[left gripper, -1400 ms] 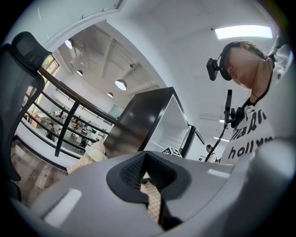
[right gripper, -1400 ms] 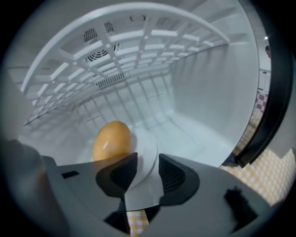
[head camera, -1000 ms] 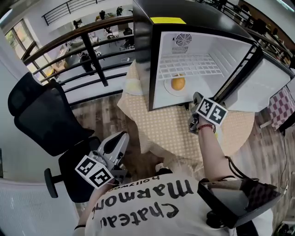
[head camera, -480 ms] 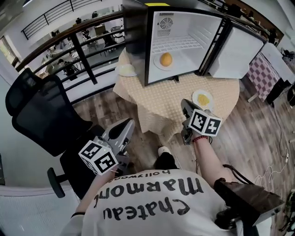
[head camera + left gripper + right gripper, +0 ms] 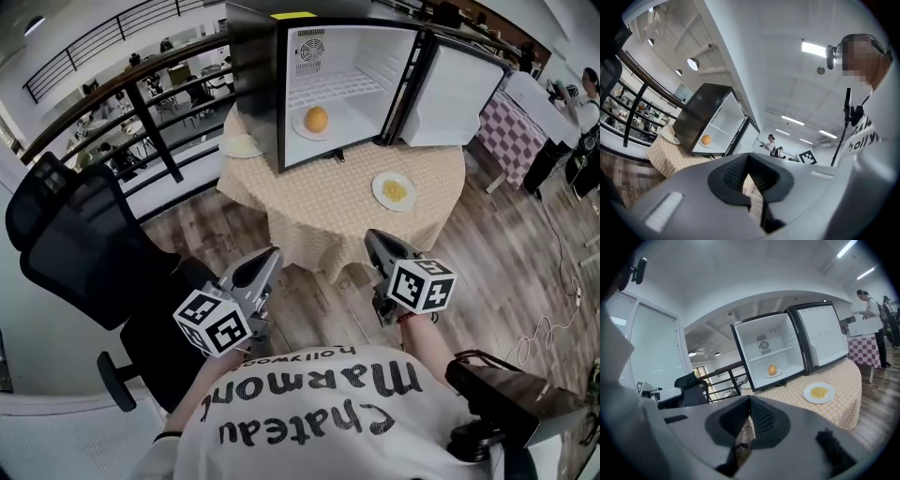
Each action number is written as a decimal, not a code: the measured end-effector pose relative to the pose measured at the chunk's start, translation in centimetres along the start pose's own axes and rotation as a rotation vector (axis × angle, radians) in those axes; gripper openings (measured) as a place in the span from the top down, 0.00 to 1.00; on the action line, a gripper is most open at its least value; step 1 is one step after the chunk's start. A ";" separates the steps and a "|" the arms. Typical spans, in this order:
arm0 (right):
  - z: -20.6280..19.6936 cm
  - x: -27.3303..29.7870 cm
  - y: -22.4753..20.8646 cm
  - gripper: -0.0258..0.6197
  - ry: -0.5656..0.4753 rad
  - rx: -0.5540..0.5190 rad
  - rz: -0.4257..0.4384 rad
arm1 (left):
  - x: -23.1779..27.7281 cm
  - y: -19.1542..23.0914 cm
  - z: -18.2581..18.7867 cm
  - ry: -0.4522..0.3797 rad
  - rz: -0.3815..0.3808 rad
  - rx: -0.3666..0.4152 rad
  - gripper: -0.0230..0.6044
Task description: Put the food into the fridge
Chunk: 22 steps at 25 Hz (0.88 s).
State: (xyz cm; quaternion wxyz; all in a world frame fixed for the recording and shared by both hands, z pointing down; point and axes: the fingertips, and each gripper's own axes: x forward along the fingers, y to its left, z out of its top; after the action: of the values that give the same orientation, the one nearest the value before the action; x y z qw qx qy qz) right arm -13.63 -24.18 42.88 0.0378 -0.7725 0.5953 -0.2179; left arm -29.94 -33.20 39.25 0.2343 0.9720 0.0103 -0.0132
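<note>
The black mini fridge [image 5: 253, 84] stands on the round table [image 5: 328, 216] with its door [image 5: 455, 94] swung wide. Inside, an orange [image 5: 317, 119] rests on a white plate; it also shows in both gripper views [image 5: 707, 139] [image 5: 772, 370]. A white plate of yellow food [image 5: 395, 190] [image 5: 819, 392] lies on the checked cloth in front of the door. My left gripper [image 5: 269, 255] [image 5: 748, 164] and right gripper [image 5: 372, 236] [image 5: 750, 405] hang off the table's near edge, over the wooden floor. Both are shut and hold nothing.
A black office chair [image 5: 75, 244] stands close at the left, before a dark railing [image 5: 141, 103]. A white dish [image 5: 241, 146] lies on the table left of the fridge. At the far right are a checked table [image 5: 511, 127], a person [image 5: 589, 94] and a cable [image 5: 553, 319] on the floor.
The right gripper has pulled back from the fridge opening to beyond the table's near edge. The left gripper has shifted slightly. The whole view has backed away from the table.
</note>
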 end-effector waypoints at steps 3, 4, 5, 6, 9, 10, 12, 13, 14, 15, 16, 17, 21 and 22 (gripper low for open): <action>0.4 -1.0 -0.1 0.94 -0.004 -0.016 -0.002 | -0.2 -0.7 -0.1 0.000 0.002 0.025 0.95; 0.5 -1.2 -0.3 0.94 -0.006 -0.014 -0.003 | -0.3 -0.9 -0.2 0.000 0.003 0.031 0.95; 0.6 -1.4 -0.5 0.94 -0.010 -0.011 -0.004 | -0.3 -1.1 -0.1 0.000 0.003 0.037 0.95; 0.8 -1.5 -0.7 0.94 -0.014 -0.009 -0.006 | -0.3 -1.3 -0.1 -0.002 0.003 0.041 0.95; 1.1 -1.9 -1.0 0.94 -0.019 -0.015 -0.009 | -0.3 -1.7 0.2 -0.011 0.004 0.048 0.95; 1.1 -2.0 -0.9 0.94 -0.016 -0.022 -0.009 | -0.4 -1.8 0.4 -0.016 0.004 0.051 0.95; 1.1 -2.0 -0.6 0.94 -0.010 -0.034 -0.003 | -0.5 -2.1 0.7 -0.026 0.002 0.058 0.95; 1.1 -2.0 -0.4 0.94 -0.008 -0.037 0.001 | -0.6 -2.2 0.8 -0.027 0.001 0.061 0.95; 1.2 -1.9 -0.3 0.94 -0.007 -0.038 0.006 | -0.6 -2.2 0.8 -0.027 0.002 0.063 0.95; 1.2 -1.8 -0.2 0.94 -0.008 -0.039 0.010 | -0.7 -2.3 0.8 -0.024 0.005 0.065 0.95; 1.3 -1.8 -0.2 0.94 -0.009 -0.040 0.013 | -0.7 -2.3 0.9 -0.021 0.007 0.065 0.95; 1.4 -1.8 -0.2 0.94 -0.010 -0.042 0.013 | -0.7 -2.4 0.9 -0.020 0.008 0.066 0.95; 1.7 -1.9 -0.4 0.94 -0.013 -0.047 0.015 | -0.6 -2.5 0.9 -0.026 0.006 0.069 0.95; 1.6 -1.9 -0.5 0.94 -0.012 -0.048 0.015 | -0.6 -2.5 0.8 -0.026 0.010 0.066 0.95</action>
State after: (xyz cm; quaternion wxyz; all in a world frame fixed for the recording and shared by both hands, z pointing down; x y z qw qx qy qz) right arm -12.91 -22.62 41.03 0.0244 -0.7699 0.6060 -0.1985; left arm -30.60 -31.41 37.41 0.2024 0.9790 0.0021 -0.0248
